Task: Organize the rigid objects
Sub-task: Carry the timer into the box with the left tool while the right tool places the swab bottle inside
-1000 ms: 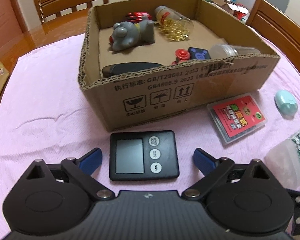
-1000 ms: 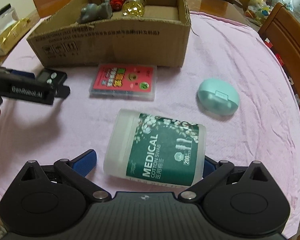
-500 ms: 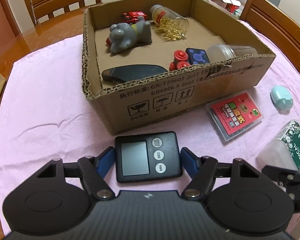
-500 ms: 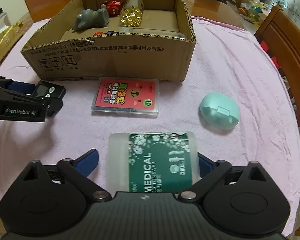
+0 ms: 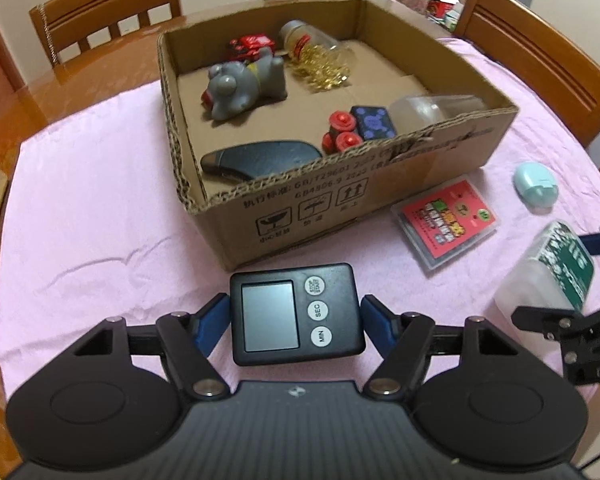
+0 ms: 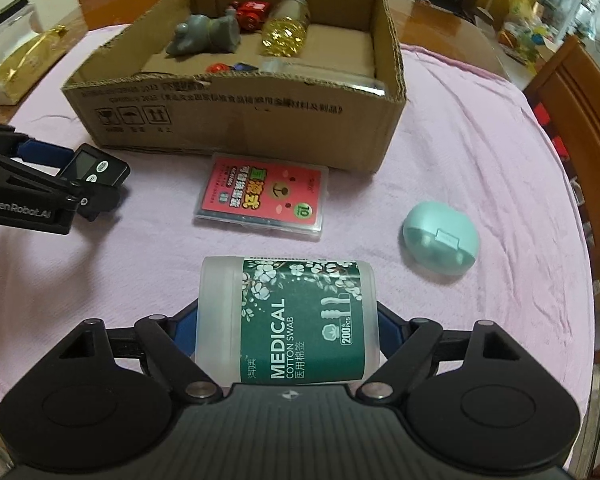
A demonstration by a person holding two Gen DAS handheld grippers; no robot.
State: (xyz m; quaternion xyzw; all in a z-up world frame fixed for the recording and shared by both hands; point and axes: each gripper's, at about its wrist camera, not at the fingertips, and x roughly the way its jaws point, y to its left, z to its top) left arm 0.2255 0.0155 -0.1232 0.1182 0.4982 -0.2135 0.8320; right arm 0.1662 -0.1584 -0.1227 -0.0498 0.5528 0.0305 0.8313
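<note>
My left gripper (image 5: 294, 314) points down at the table and has the black timer (image 5: 295, 314) between its blue pads (image 5: 211, 322). Both pads sit against the timer's sides, so I have it clamped. The timer lies face up, screen and three round buttons showing, on the pink cloth (image 5: 92, 208) just in front of the box (image 5: 340, 208).

My right gripper (image 6: 288, 328) is over the swab jar (image 6: 288, 320), which lies on its side with the green label up. The jaws are closing, and the jar fills the gap between them. The pads look to be at both ends of the jar, but it hides them, so I cannot tell whether they press yet.

The card case (image 6: 262, 196), red label up, lies flat between the jar and the box's front wall, near but not touching either. The mint case (image 6: 440, 238) sits apart on the cloth to the right of the jar.

Inside the box I see a grey toy (image 5: 242, 88), a red toy car (image 5: 250, 46) behind it, a bottle of gold capsules (image 5: 316, 60) on its side, a dark mouse (image 5: 260, 158) against the front wall, red knobs (image 5: 340, 132) next to a dark patterned block (image 5: 372, 122), and a clear bottle (image 5: 436, 108) in the front right corner.

Wooden chairs (image 5: 104, 12) stand around the table.
</note>
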